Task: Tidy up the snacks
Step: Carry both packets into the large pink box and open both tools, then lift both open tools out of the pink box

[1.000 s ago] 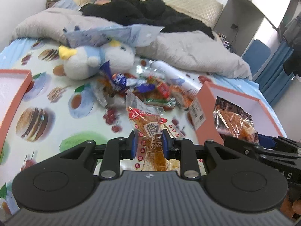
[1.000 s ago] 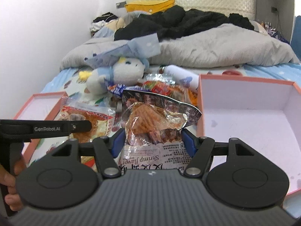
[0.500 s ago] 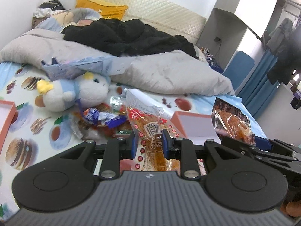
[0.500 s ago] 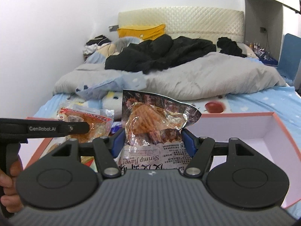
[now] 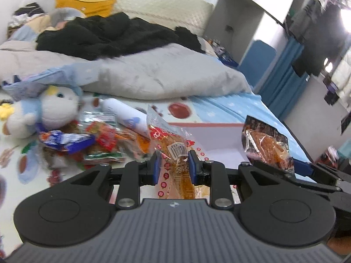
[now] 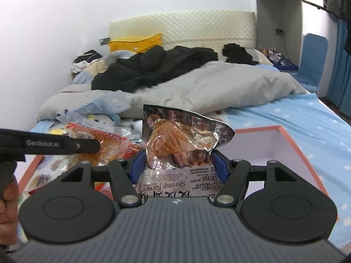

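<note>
Box (image 6: 274, 144) | pink-rimmed, inside bare | shrimp pkt (image 6: 182, 140) held above

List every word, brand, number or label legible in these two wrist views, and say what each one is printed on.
"Shrimp flavor": upside down on the dark shrimp snack bag in the right gripper.
"GenRobot.AI": blurred, on the side of the left gripper, seen from the right wrist.
Digits by the barcode on the clear red-printed snack packet in the left gripper: too blurred to read reliably.
Small print on the shrimp bag: too small.
</note>
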Available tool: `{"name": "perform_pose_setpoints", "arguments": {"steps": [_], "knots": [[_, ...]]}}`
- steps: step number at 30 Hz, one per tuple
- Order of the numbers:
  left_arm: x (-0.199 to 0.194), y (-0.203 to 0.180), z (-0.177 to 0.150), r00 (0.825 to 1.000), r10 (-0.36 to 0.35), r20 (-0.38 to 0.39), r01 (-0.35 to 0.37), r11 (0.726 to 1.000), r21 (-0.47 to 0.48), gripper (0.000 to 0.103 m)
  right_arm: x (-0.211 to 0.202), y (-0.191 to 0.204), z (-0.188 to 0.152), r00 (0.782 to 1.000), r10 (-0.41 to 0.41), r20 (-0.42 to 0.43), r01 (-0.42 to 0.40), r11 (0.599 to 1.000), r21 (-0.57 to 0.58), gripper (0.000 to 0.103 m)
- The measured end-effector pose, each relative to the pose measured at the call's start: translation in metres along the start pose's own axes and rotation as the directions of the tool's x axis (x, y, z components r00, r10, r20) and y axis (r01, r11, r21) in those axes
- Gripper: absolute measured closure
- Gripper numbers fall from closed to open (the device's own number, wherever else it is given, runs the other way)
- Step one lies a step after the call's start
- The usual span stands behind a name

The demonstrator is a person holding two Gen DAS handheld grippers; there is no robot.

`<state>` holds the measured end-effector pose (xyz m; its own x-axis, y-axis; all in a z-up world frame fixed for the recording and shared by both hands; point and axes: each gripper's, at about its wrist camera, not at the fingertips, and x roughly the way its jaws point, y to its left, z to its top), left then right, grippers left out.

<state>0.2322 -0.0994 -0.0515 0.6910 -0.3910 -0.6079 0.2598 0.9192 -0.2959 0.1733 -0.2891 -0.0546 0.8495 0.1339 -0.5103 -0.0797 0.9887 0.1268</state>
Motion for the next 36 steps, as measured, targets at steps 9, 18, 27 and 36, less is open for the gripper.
{"name": "perform_pose_setpoints", "arguments": {"steps": [9, 18, 27, 36], "knots": [[0.053, -0.037, -0.006, 0.996, -0.016, -0.085, 0.022, 0.997, 0.073, 0.073, 0.017, -0.034, -0.014, 0.998, -0.06, -0.032, 0.061, 0.998, 0.029, 0.036], [0.093, -0.055, -0.014, 0.987, 0.01, -0.159, 0.012, 0.991, 0.134, 0.072, 0.042, -0.055, -0.033, 0.991, -0.084, -0.1, 0.085, 0.996, 0.007, 0.036], [0.111, -0.059, -0.022, 0.979, 0.009, -0.204, 0.019, 0.99, 0.137, 0.065, 0.056, -0.065, -0.046, 0.986, -0.097, -0.137, 0.102, 0.994, 0.03, 0.026], [0.098, -0.057, -0.014, 0.985, 0.01, -0.172, 0.014, 0.99, 0.138, 0.052, 0.05, -0.067, -0.039, 0.988, -0.094, -0.12, 0.1, 0.994, 0.047, 0.021]]}}
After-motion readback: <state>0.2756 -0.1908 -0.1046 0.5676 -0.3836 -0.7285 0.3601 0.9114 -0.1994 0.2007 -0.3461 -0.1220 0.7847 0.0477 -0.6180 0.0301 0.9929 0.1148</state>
